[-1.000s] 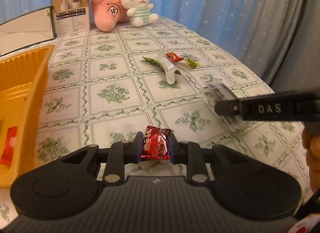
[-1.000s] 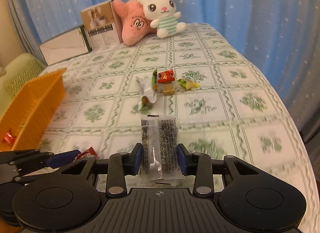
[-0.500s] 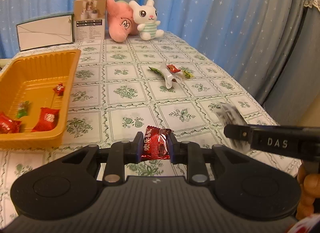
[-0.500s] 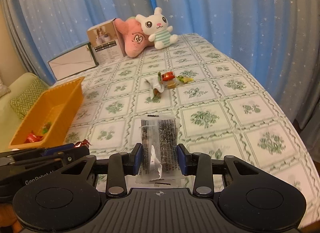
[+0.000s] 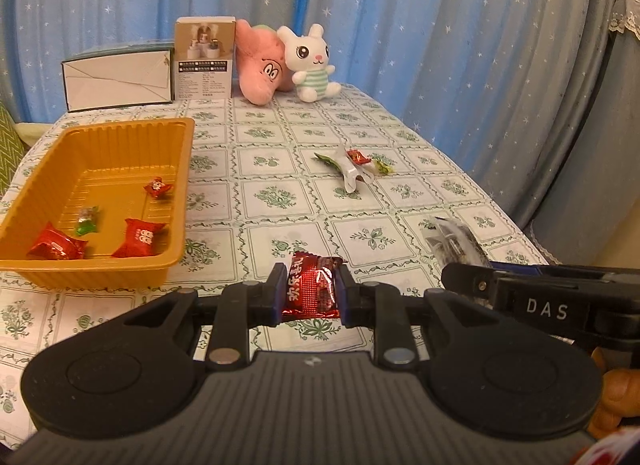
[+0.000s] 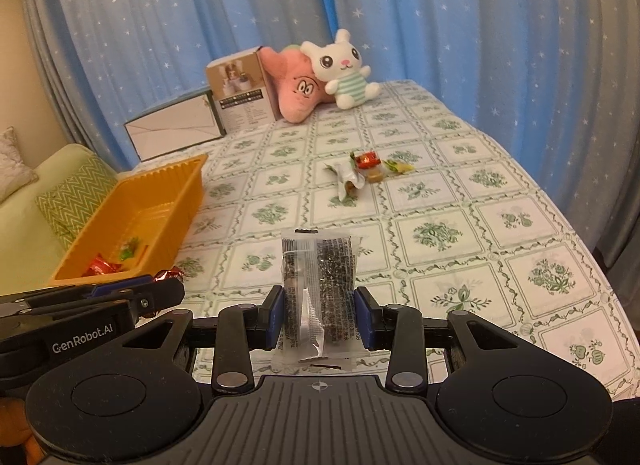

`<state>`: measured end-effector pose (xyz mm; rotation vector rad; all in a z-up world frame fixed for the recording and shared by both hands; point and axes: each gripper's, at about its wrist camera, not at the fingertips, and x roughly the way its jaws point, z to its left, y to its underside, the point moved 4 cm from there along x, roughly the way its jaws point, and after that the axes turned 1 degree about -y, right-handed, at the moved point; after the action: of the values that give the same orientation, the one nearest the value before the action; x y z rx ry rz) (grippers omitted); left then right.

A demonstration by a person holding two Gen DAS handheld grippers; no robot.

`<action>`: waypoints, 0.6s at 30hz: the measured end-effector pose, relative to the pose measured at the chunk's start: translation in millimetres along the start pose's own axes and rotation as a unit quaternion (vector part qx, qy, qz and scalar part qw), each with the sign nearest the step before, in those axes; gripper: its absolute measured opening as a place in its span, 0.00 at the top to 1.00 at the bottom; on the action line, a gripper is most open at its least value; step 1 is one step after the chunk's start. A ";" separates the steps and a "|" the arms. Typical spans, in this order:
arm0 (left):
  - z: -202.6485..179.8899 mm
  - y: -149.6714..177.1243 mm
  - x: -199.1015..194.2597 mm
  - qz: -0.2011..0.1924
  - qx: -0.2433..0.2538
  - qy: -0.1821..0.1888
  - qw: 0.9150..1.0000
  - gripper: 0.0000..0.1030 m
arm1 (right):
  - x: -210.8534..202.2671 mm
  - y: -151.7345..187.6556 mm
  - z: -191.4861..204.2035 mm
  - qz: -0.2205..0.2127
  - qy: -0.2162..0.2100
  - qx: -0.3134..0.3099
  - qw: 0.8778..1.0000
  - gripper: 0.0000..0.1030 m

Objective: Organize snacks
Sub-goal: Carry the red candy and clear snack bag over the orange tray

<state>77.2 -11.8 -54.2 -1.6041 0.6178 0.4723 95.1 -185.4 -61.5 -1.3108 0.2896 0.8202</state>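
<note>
The left hand-held gripper (image 5: 310,297) is clamped across the middle of a small red foil-wrapped candy (image 5: 311,290), and the right hand-held gripper (image 6: 319,315) is clamped on a flat clear plastic sachet with dark grainy contents (image 6: 318,293). Both snacks hang above the worktop (image 5: 280,201), which wears a cream cloth printed with green floral squares. The candy looks light and crinkly; its glossy foil may be slippery, so a grip on the padded middle, as here, seems safer than on the twisted ends. The sachet looks thin, limp and smooth, likely to bend or slide, and is best pinched across its width. Ahead and left of the left hand-held gripper sits the ribbed orange plastic tray (image 5: 120,133) holding a few wrapped sweets. Farther ahead of both lies a loose cluster of crumpled wrapped snacks (image 5: 352,165) still on the cloth
</note>
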 end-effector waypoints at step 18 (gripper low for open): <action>28.1 -26.3 -34.2 -0.033 -0.021 -0.009 0.999 0.78 | -7.0 -17.9 39.2 -0.008 -0.031 -0.023 0.999 0.64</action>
<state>69.0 21.8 -16.1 -1.6531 0.5425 0.4541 92.5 -152.1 -33.3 -1.3272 0.2118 0.8554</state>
